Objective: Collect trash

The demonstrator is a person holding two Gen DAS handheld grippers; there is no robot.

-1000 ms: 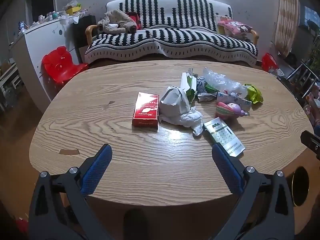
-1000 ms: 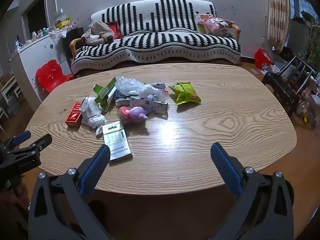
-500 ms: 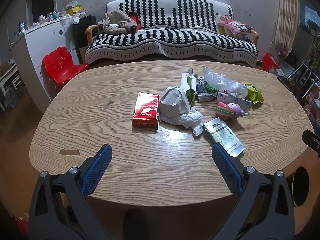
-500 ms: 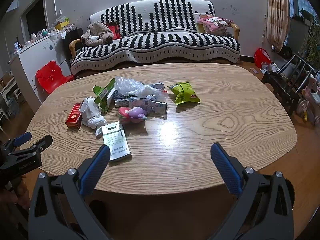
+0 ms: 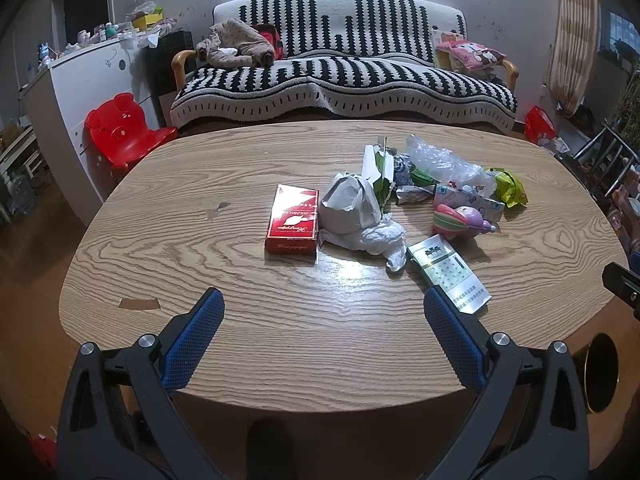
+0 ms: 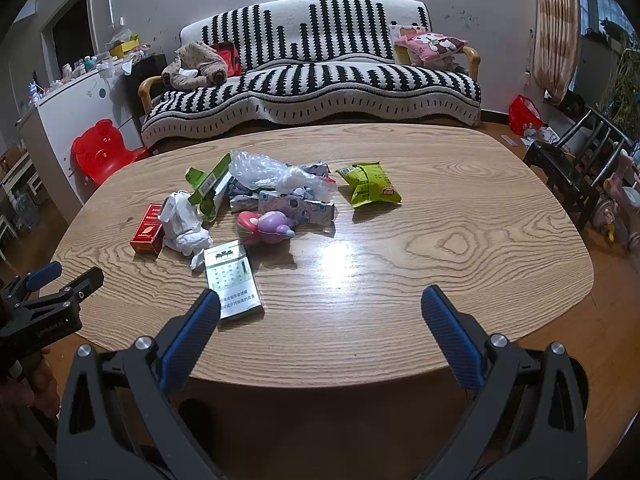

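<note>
oval wooden table point(image 5: 200, 208), trash clustered right of centre in the left wrist view, left of centre in the right wrist view.

contents, left to right:
- red cigarette pack point(image 5: 292, 224), lying flat, at 9 o'clock of the pile.
- crumpled white paper point(image 5: 356, 216), touching the red pack's right edge.
- green and white carton point(image 6: 210, 186), torn open, at 12 o'clock of the paper.
- white-green cigarette pack point(image 6: 233, 280), flat, at 6 o'clock of the pile, nearest the table's front edge.
- pink and purple toy point(image 6: 264, 226), just behind that pack.
- clear plastic bag point(image 6: 272, 174), crumpled, at 12 o'clock of the toy, over small printed wrappers.
- green snack packet point(image 6: 370, 184), at 3 o'clock of the pile, a little apart.

grippers:
- left gripper point(image 5: 323, 320), fingers spread wide, empty, above the near table edge.
- right gripper point(image 6: 320, 322), fingers spread wide, empty, above the near table edge; its left finger overlaps the white-green pack's corner in view.

background: striped sofa point(image 6: 312, 76), red child's chair point(image 5: 124, 132).
</note>
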